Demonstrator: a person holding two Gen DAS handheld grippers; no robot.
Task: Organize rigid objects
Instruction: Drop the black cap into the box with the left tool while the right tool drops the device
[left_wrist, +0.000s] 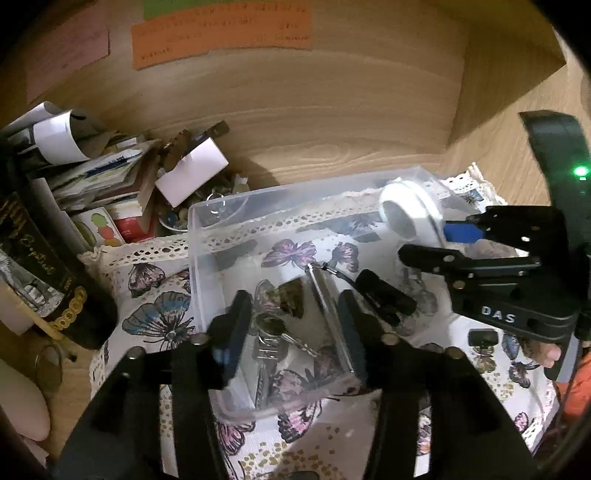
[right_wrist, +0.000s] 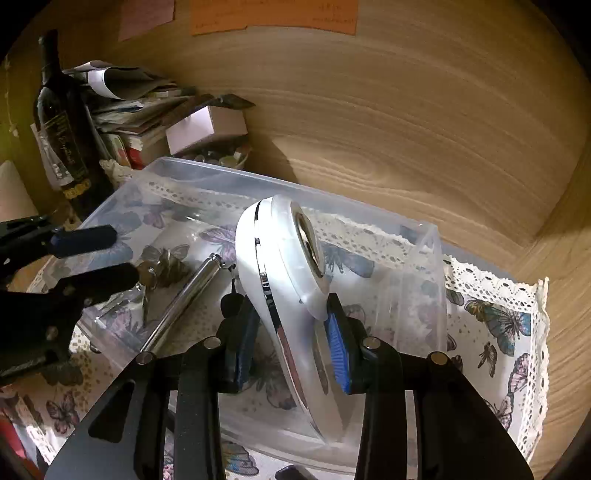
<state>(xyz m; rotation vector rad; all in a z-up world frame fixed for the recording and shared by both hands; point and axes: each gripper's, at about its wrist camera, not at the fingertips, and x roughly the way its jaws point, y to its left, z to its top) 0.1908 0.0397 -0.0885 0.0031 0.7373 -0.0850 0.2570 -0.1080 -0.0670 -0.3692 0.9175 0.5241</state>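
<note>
A clear plastic bin (left_wrist: 207, 229) (right_wrist: 424, 280) stands on a butterfly-print cloth. Inside lie a silver metal tube (left_wrist: 328, 306) (right_wrist: 184, 299), keys (left_wrist: 267, 343) (right_wrist: 155, 271) and a small black object (left_wrist: 384, 295). My right gripper (right_wrist: 291, 339) (left_wrist: 424, 240) is shut on a white rounded device (right_wrist: 284, 266) (left_wrist: 406, 210) and holds it over the bin's right side. My left gripper (left_wrist: 291, 325) (right_wrist: 99, 254) is open, with its fingers over the bin's near wall, on either side of the keys and the tube.
A dark wine bottle (left_wrist: 44, 273) (right_wrist: 62, 129) stands at the left. A pile of papers, books and a small white box (left_wrist: 192, 173) (right_wrist: 207, 127) sits behind the bin. Wooden walls rise behind and at the right.
</note>
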